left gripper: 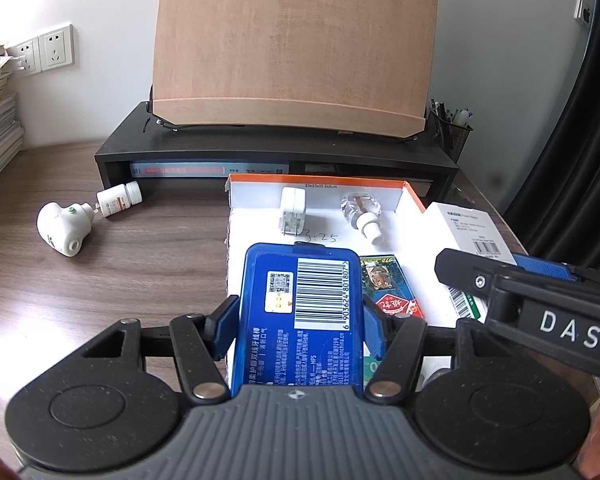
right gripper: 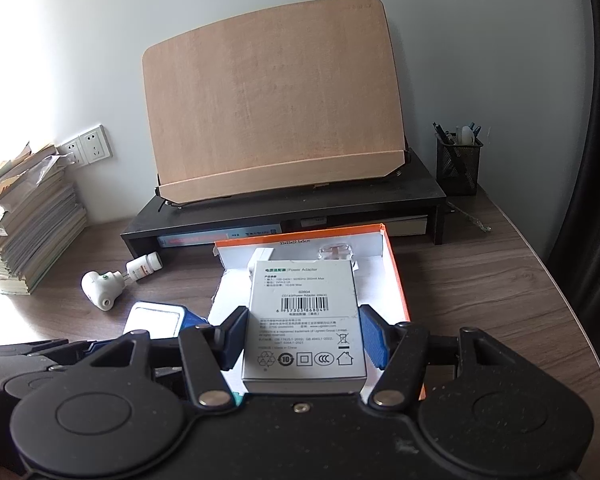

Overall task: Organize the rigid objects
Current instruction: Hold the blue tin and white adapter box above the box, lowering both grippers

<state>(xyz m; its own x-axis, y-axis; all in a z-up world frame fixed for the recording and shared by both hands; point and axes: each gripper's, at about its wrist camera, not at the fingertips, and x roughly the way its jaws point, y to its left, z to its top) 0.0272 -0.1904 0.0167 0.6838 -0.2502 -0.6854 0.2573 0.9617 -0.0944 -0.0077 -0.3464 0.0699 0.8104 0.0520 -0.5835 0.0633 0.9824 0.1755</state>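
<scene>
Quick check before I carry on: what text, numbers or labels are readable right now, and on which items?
"6 903624 801807": barcode on the blue box in the left gripper.
"Power Adapter", "60804": white box in the right gripper.
"33x23x12.5x5cm": back wall of the tray.
"3:25": handwritten on the tray floor.
"DAS": right gripper's side, left view.
Pill bottle label and the boxes' fine print: too small.
</scene>
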